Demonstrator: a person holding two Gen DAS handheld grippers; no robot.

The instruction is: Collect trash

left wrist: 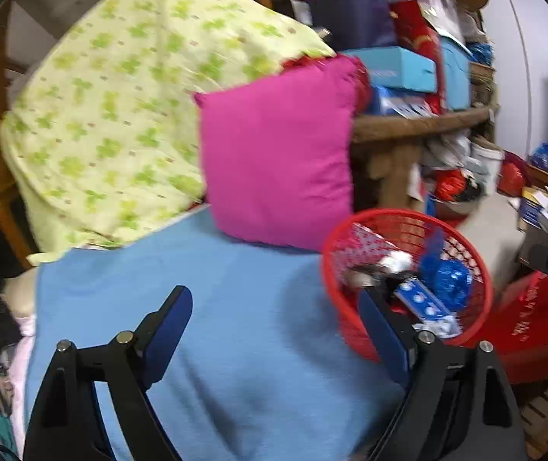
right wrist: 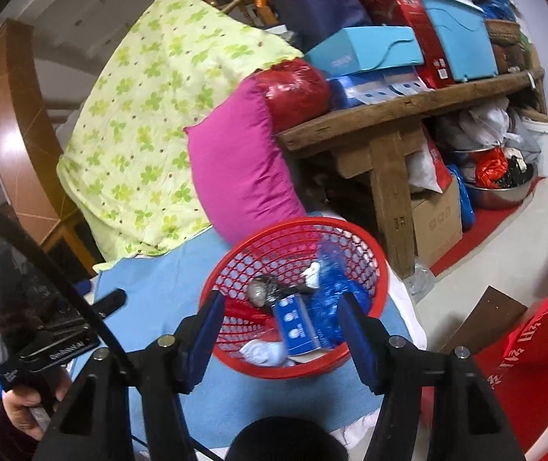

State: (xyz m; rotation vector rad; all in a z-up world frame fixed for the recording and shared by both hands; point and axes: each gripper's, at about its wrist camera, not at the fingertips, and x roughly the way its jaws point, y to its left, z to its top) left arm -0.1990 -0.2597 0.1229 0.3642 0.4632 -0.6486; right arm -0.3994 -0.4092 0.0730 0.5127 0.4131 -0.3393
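A round red plastic mesh basket (right wrist: 293,292) sits on a light blue blanket (left wrist: 212,326) spread over a bed, just in front of a bright pink square cushion (left wrist: 277,161). Inside the basket lies the collected trash: a crumpled blue plastic wrapper (right wrist: 335,299), a small blue and white carton (right wrist: 297,326), a wad of white tissue (right wrist: 266,351) and a greyish crumpled lump (right wrist: 256,292).

The left claw (left wrist: 274,307) hangs over the bare blanket with its blue-padded fingers set wide apart and nothing between them; its right finger overlaps the basket's near rim in that view. The right claw (right wrist: 279,317) hovers above the basket's near side, fingers parted, nothing clamped between the pads.

Behind the cushion leans a pale green clover-print pillow (left wrist: 120,115). To the right stands a rough wooden bench (right wrist: 389,123) stacked with blue and red boxes (right wrist: 370,53).
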